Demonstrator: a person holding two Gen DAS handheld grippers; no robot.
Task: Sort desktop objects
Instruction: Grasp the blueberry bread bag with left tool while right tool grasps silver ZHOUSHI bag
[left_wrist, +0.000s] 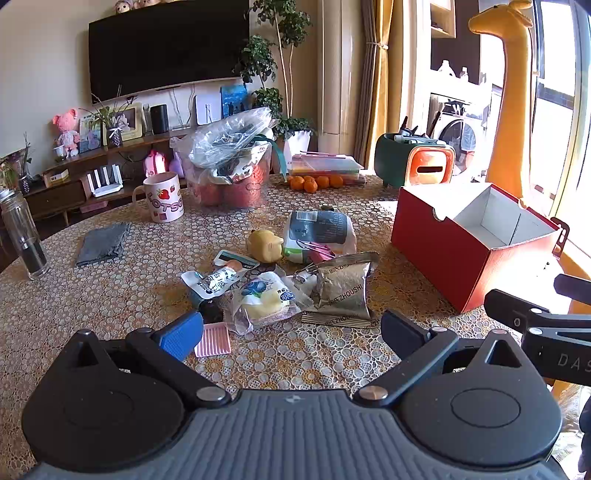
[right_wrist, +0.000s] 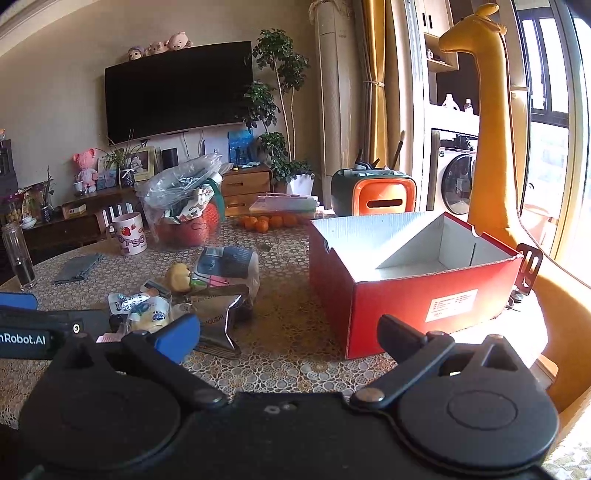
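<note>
Two grippers released, holding nothing | left gripper nearer the silver foil pouch, straight ahead, long axis toward us | pouch left of open red cardboard box | right gripper faces box.

A black television hangs on the far wall with plush toys lined along its top edge. Below it, a low wooden console carries a pink doll, a framed photo and a dark speaker. A leafy potted tree stands beside a tall white air conditioner and yellow curtains. A large yellow giraffe toy rises by the window, with a washing machine behind it.
</note>
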